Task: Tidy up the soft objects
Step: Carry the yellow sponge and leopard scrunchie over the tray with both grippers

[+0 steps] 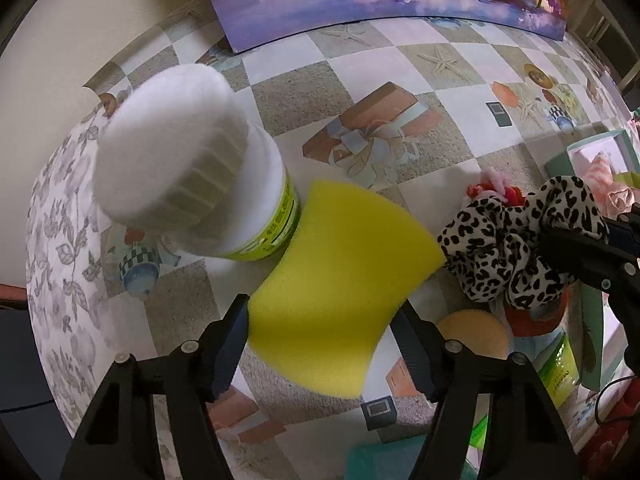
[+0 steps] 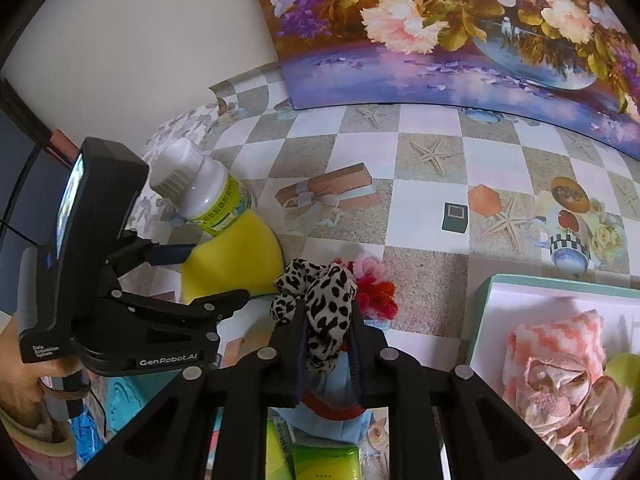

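The left gripper [image 1: 322, 346] points steeply down, its pads pressing the yellow sponge [image 1: 340, 292] from both sides; a white bottle [image 1: 200, 184] stands touching the sponge's far corner. The right gripper [image 2: 326, 354], narrow, pinches the leopard scrunchie [image 2: 320, 304] (red fluff just behind). Beyond, open checkered tablecloth [image 2: 424, 160] reaches the flower painting [image 2: 440, 32]; the mint box [image 2: 520, 284] sits right.

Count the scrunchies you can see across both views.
3: a leopard-print scrunchie pinched in the right claw, a red-and-pink scrunchie on the table behind it, a pale pink scrunchie in the box. Others may be hidden.
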